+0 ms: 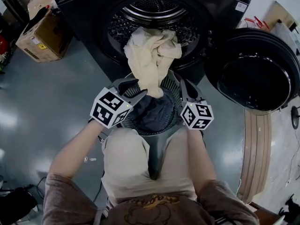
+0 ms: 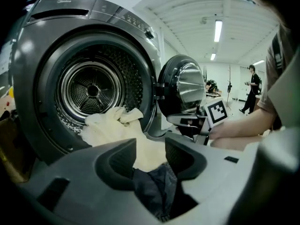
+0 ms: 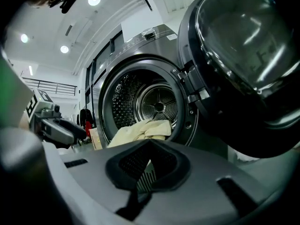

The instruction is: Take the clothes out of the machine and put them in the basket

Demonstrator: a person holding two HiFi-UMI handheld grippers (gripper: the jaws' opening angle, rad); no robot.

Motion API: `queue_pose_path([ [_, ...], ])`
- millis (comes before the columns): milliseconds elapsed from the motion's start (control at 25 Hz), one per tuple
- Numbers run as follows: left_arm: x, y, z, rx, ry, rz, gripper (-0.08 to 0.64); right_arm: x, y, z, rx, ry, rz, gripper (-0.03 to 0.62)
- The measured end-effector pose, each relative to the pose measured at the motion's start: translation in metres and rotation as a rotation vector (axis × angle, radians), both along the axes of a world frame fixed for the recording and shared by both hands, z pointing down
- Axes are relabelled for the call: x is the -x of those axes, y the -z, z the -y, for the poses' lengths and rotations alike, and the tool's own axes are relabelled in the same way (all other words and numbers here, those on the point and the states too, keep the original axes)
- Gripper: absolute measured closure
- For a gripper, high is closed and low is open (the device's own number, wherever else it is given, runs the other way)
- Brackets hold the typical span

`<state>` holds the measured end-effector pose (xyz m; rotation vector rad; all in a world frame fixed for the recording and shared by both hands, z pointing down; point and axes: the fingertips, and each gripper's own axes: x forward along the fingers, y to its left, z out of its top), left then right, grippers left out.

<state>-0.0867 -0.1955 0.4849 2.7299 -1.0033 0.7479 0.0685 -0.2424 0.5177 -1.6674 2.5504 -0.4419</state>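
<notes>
— Left tongs (image 2: 151, 150)?
— Released, parted over the basket (image 1: 172, 84); cream cloth (image 1: 152, 55) draped from machine drum (image 1: 154, 7) into it, atop a dark garment (image 1: 152, 112).
— Right tongs (image 3: 149, 146)?
— Clenched, tips together, by the basket's rim.

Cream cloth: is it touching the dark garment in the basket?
Touching. Head view shows the cream cloth hanging from the drum, its lower end lying on the dark garment.
</notes>
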Motion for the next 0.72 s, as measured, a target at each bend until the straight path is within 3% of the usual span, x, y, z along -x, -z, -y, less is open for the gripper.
queue_pose_path([
  [280,0.011,-0.006,0.072,-0.071,0.118,-0.009,0.27,-0.005,0.008,-0.005,-0.02,-0.004,-0.005,0.595],
  [720,0.007,-0.045,0.209,-0.121,0.264,0.158,0.217,-0.009,0.018,-0.015,-0.035,-0.013,-0.036,0.595],
])
